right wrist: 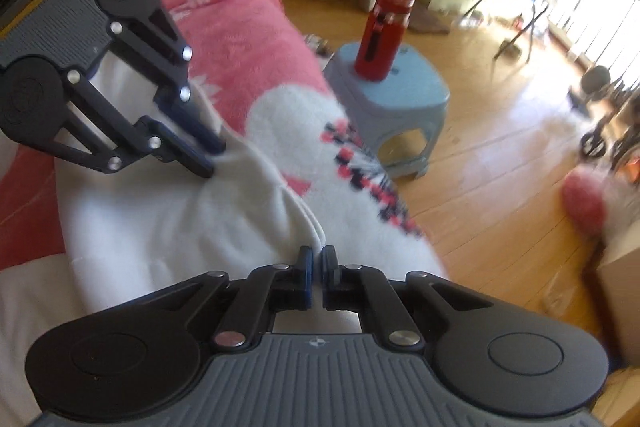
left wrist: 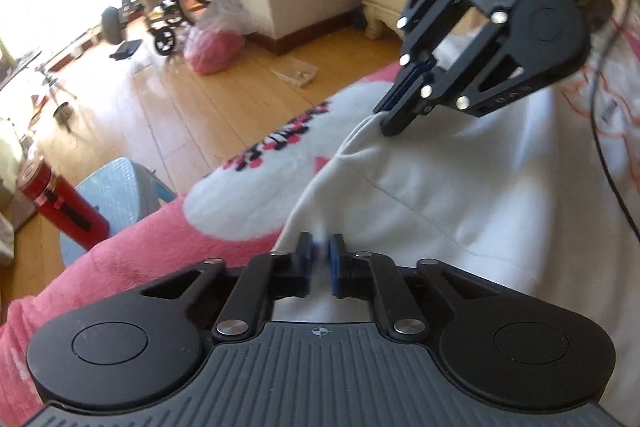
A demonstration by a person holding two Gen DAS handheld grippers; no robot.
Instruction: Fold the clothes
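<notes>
White garment (left wrist: 460, 195) lies spread on a pink and white blanket (left wrist: 160, 251) over the bed, its edge near the bedside. The left tongs (left wrist: 320, 259) are closed on that edge nearest the camera, cloth pinched between the blue pads, though blur softens the contact. The right tongs (right wrist: 316, 263) clamp the same edge further along. Beyond stands a blue stool (right wrist: 400, 95) bearing a red bottle (right wrist: 384, 35)

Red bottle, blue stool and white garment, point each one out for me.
Red bottle (right wrist: 382, 35), right wrist view, its body.
Blue stool (right wrist: 420, 89), right wrist view, its seat.
White garment (left wrist: 460, 187), left wrist view, flat cloth.
</notes>
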